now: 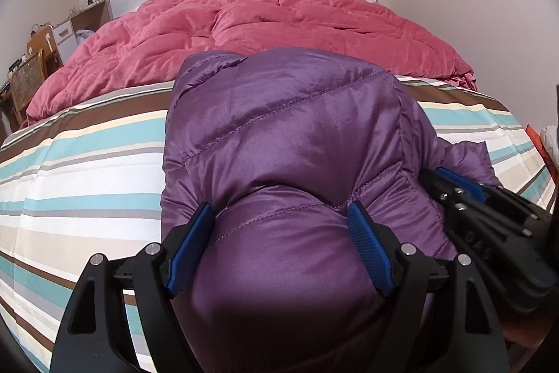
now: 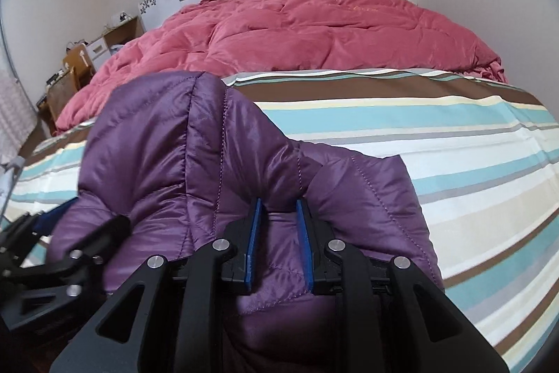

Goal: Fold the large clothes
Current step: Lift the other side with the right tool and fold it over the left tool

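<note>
Setting down the folded purple down jacket on the striped bed sheet

Nearest me, my left gripper [image 1: 281, 247] straddles the jacket's [image 1: 297, 135] puffy near fold, jaws wide, pads at its sides; my right gripper [image 2: 279, 243], narrow, pinches a seam ridge just beside. I judge the bundle should settle flat on the striped sheet [image 1: 87, 163] before either lets go, lest it spring open. Beyond the jacket lies a red quilt [image 1: 262, 16].
</note>
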Available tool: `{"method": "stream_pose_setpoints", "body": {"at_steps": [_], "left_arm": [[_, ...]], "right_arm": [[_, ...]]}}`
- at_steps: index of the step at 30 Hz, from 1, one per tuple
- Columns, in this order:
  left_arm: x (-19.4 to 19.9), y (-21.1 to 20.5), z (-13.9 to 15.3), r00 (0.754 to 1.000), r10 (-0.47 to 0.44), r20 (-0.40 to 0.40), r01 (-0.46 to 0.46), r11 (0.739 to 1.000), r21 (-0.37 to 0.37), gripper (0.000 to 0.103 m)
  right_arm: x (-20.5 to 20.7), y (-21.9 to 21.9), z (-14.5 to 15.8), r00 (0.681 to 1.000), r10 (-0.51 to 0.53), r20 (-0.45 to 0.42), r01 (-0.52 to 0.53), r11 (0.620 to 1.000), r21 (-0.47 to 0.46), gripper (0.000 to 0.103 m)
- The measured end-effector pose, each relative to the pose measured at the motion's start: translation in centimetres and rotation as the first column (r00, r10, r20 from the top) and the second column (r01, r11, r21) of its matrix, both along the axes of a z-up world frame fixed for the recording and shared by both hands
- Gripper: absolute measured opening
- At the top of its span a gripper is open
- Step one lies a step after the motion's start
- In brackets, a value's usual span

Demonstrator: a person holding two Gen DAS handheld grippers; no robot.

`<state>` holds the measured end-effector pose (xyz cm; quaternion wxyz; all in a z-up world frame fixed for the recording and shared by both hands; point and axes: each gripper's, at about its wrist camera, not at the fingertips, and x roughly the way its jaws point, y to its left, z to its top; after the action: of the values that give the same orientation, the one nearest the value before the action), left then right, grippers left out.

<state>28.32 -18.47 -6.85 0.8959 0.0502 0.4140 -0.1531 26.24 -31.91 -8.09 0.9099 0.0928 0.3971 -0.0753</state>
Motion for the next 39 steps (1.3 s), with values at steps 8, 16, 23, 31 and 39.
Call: {"method": "stream_pose_setpoints", "body": {"at_steps": [8, 16, 23, 31, 39], "left_arm": [[-0.5, 0.0, 0.0, 1.000, -0.008, 0.003, 0.008, 1.000, 0.008, 0.079], [-3.2, 1.7, 1.7, 0.999, -0.017, 0.033, 0.018, 1.000, -0.002, 0.090], [-7.3, 4.9, 2.8, 0.994, 0.013, 0.105, -0.009, 0.999, -0.033, 0.093], [-7.4, 4.7, 1.1, 0.999, -0.004, 0.039, 0.004, 1.000, -0.023, 0.094], [-7.3, 5.9, 1.6, 0.999, -0.031, 0.003, 0.032, 0.996, -0.089, 0.095]], "right_arm": [[-0.1, 0.2, -0.1, 1.000, -0.009, 0.008, 0.009, 1.000, -0.019, 0.019], [-4.6, 0.3, 3.4, 0.997, -0.021, 0.078, 0.017, 0.999, 0.051, 0.061], [-10.4, -0.8, 5.0, 0.995, -0.063, 0.081, 0.057, 0.996, 0.071, 0.059], [-9.5, -2.0, 2.1, 0.996, -0.085, -0.017, 0.086, 0.984, 0.153, 0.034], [-11.2, -3.5, 1.8, 0.995, -0.100, 0.011, 0.093, 0.962, 0.258, 0.049]]}}
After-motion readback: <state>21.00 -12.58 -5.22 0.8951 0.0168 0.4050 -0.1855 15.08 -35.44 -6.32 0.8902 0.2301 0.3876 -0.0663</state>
